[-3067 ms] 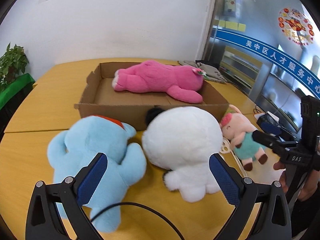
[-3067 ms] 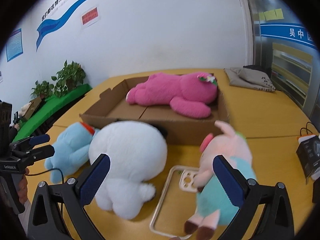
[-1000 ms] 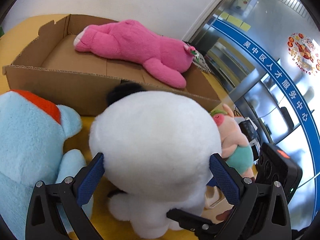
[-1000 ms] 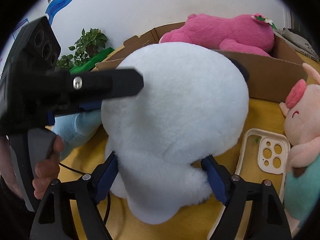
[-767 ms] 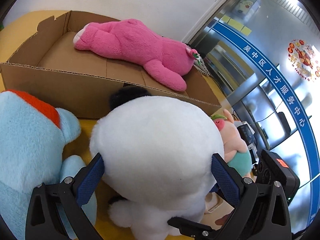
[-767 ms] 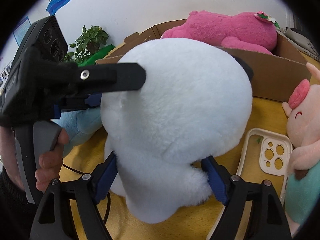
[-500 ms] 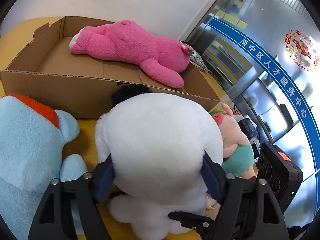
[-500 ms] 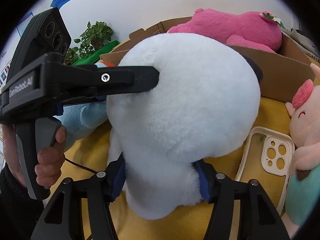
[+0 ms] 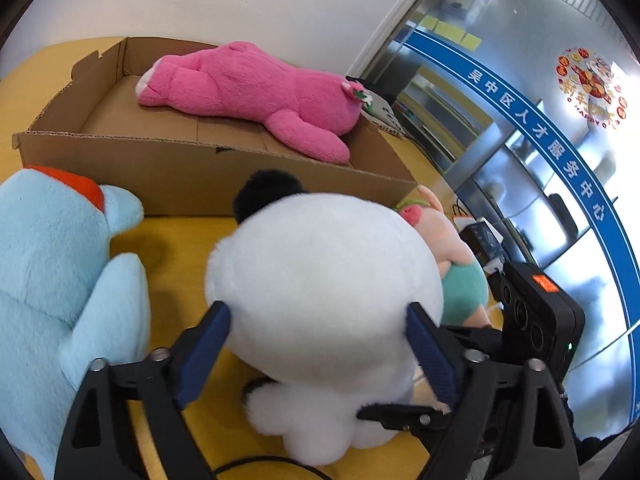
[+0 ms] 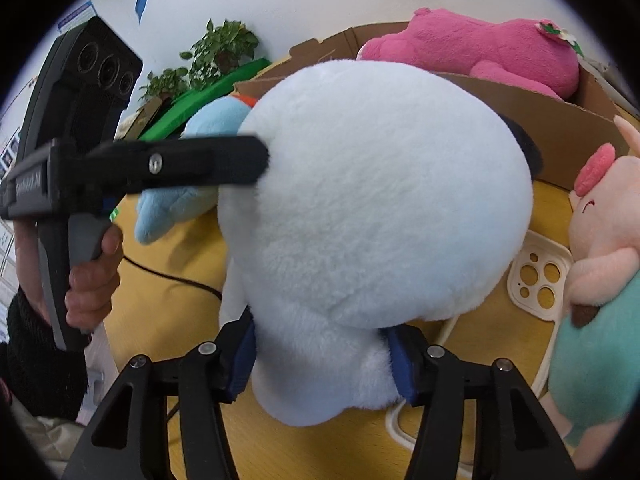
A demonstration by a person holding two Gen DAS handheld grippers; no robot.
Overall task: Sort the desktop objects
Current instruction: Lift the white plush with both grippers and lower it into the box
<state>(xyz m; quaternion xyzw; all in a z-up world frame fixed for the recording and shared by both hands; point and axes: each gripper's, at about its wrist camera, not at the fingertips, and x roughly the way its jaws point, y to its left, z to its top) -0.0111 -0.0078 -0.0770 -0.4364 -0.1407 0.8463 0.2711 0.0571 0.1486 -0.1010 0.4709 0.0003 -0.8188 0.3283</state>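
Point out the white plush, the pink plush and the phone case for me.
white plush (image 9: 320, 280), left wrist view, its round back.
pink plush (image 9: 256, 84), left wrist view, its body.
phone case (image 10: 540, 276), right wrist view, around the camera cutouts.

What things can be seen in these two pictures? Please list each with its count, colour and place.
white plush toy: 1, white with black ear, table centre, between both grippers
blue plush toy: 1, light blue, beside it
pink plush toy: 1, pink, lying in box
cardboard box: 1, brown, behind
pig plush toy: 1, pink and teal, other side
phone case: 1, cream, on table
table: 1, yellow wood
plants: green, by wall
left gripper: jaws opening around toy's head
right gripper: pads pressing toy's body
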